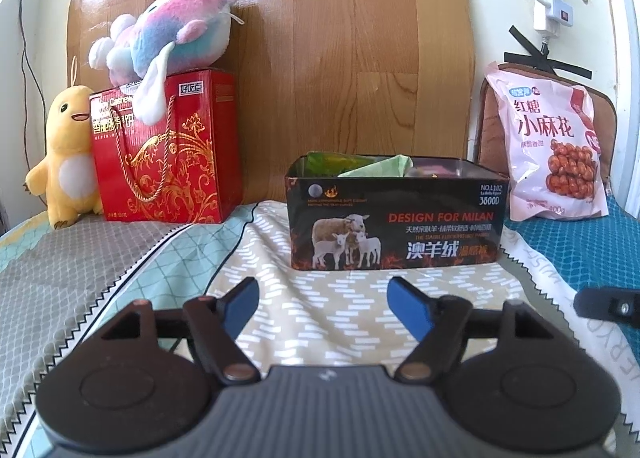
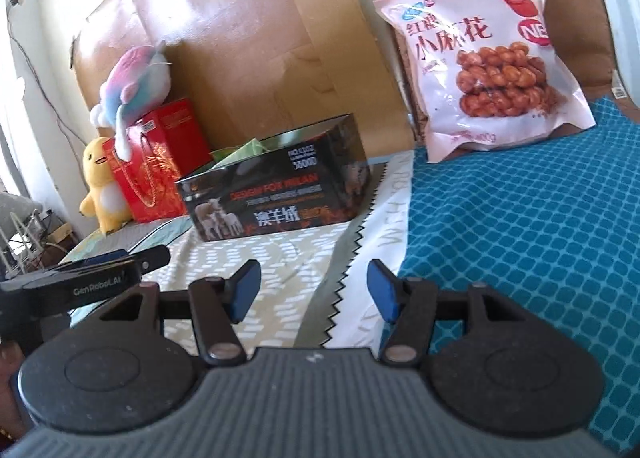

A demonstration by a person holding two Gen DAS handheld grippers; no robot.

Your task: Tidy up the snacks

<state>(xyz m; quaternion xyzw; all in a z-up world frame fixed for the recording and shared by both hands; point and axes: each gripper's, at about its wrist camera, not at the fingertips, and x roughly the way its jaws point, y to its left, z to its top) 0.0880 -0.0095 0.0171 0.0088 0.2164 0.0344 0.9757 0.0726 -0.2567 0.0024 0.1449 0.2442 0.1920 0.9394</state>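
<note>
Both grippers empty over the bed

The left gripper and right gripper hover with jaws apart; the black tin holds packets, the pink snack bag leans behind.

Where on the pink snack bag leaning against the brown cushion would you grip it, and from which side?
Judging by its pose, grip the pink snack bag at its flat sealed top edge, coming from the front and above. It leans upright against the brown cushion, so the top stands free, while the bulging middle looks too wide.
</note>
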